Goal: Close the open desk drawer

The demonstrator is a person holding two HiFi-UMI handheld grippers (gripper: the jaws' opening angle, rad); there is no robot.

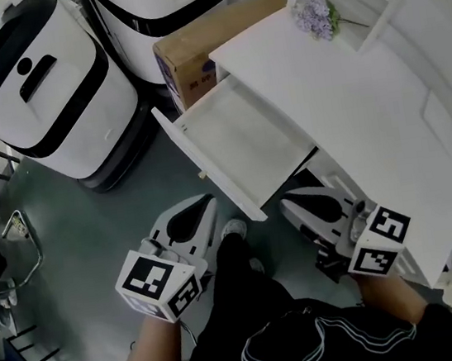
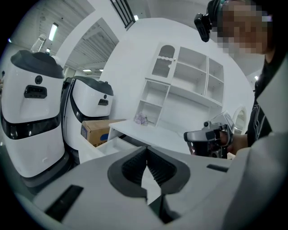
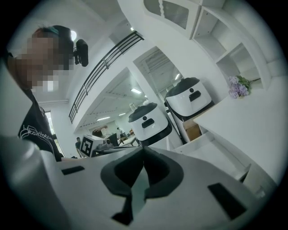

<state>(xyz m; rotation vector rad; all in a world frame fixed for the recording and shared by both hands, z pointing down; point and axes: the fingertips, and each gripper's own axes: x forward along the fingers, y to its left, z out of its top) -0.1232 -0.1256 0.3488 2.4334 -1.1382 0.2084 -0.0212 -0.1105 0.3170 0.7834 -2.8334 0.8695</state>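
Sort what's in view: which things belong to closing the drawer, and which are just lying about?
Job in hand:
open drawer
desk
left hand-held gripper, shut, empty
right hand-held gripper, shut, empty

Just lying about:
cardboard box
purple flowers
nearer white machine
farther white machine

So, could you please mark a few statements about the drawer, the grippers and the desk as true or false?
1. The desk drawer is pulled out, with nothing visible inside. True.
2. The left gripper grips the drawer front. False: its jaws are together, holding nothing.
3. The right gripper has its jaws together. True.
4. The cardboard box sits on the desk. False: it stands beside the desk, lower than its top.
5. The purple flowers rest on the desk. True.
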